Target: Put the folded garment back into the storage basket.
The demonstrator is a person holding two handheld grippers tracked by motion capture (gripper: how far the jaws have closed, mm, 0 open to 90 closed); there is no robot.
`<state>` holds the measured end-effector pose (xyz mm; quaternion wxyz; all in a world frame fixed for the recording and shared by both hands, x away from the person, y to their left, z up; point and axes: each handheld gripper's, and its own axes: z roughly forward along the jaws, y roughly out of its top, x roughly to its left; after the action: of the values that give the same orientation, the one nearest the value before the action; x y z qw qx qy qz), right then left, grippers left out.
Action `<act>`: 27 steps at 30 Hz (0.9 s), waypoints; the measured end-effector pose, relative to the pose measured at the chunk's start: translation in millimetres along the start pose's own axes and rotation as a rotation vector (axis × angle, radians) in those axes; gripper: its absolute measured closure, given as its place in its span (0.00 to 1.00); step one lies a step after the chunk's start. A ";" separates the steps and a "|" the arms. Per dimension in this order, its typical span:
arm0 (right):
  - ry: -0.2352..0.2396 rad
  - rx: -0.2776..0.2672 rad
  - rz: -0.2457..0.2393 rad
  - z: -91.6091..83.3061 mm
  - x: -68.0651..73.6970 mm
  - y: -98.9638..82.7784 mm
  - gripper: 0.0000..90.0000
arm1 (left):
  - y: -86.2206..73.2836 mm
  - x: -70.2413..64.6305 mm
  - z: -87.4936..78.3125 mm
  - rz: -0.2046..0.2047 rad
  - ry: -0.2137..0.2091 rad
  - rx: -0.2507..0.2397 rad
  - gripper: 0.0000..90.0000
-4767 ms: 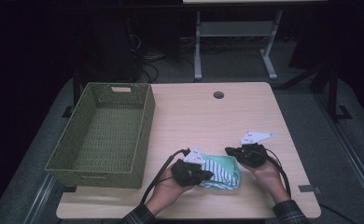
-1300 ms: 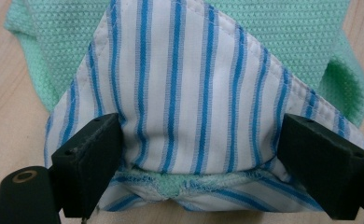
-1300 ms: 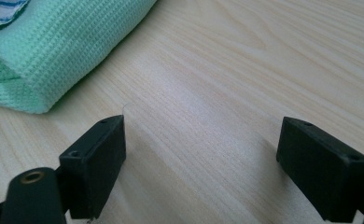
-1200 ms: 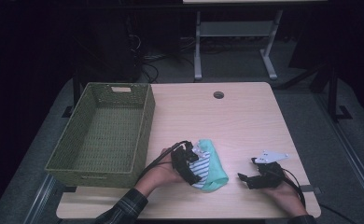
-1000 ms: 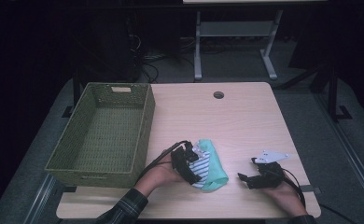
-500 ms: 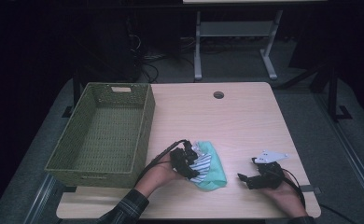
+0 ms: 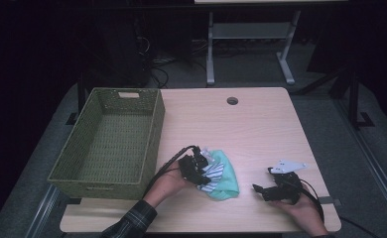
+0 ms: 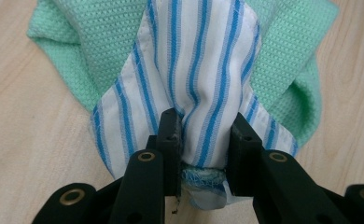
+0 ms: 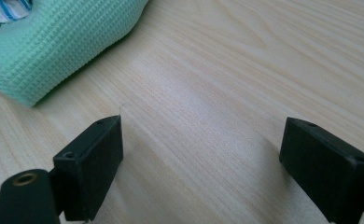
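The white cotton cloth with blue stripes (image 8: 203, 88), bunched on a mint-green knitted cloth (image 8: 283, 60), is pinched by the just-closed left gripper (image 8: 203, 140). The woven olive-green basket (image 7: 107, 144) lies just behind that gripper (the empty, spread right gripper (image 9: 201, 154) is farther).

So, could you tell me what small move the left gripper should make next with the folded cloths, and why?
Probably lift slightly. The left gripper has just been closing, and its jaws now pinch the blue-and-white striped cloth folded with the mint-green waffle cloth. The bundle lies on the wooden table; the green woven basket waits alongside. The right gripper stands open, apart.
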<state>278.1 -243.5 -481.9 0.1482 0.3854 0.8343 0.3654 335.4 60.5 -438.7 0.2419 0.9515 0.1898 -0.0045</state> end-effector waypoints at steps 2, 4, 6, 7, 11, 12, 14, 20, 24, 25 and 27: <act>0.001 0.001 0.001 0.0 0.1 0.0 0.14 | 1.2 -0.3 -3.2 -0.002 0.006 -0.006 0.79; 0.001 0.003 -0.003 -0.1 -0.2 -0.1 0.14 | 2.0 0.0 -6.7 -0.017 0.002 -0.021 0.79; 0.002 0.000 0.005 0.0 0.3 0.0 0.14 | 2.5 1.0 -10.9 -0.024 -0.006 -0.032 0.79; 0.002 0.001 0.002 0.0 0.2 0.0 0.14 | 3.0 1.1 -13.3 -0.030 -0.010 -0.030 0.79; 0.002 0.001 0.002 0.0 0.1 0.0 0.14 | 6.8 0.3 -23.4 -0.029 -0.004 -0.037 0.79; 0.002 0.001 0.002 0.0 0.1 0.0 0.14 | 8.0 -0.3 -26.0 -0.027 -0.001 -0.040 0.79; 0.002 0.001 0.002 0.0 0.1 0.0 0.14 | 10.3 -1.8 -31.0 -0.026 -0.003 -0.046 0.79; 0.001 0.000 0.001 0.0 0.1 0.0 0.14 | 15.6 -4.5 -45.8 -0.023 -0.008 -0.067 0.78; 0.001 0.000 0.001 0.1 0.1 0.0 0.14 | 18.7 -3.9 -56.2 -0.011 -0.012 -0.079 0.78; 0.001 0.001 0.002 0.0 0.1 0.0 0.14 | 19.5 -4.5 -58.5 -0.017 -0.010 -0.091 0.78; 0.001 0.000 0.003 0.1 0.1 0.0 0.14 | 21.3 -3.8 -64.6 -0.019 -0.012 -0.102 0.78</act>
<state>278.1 -243.3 -482.0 0.1475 0.3863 0.8338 0.3658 334.2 71.7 -371.6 0.2914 0.9360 0.1974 -0.0028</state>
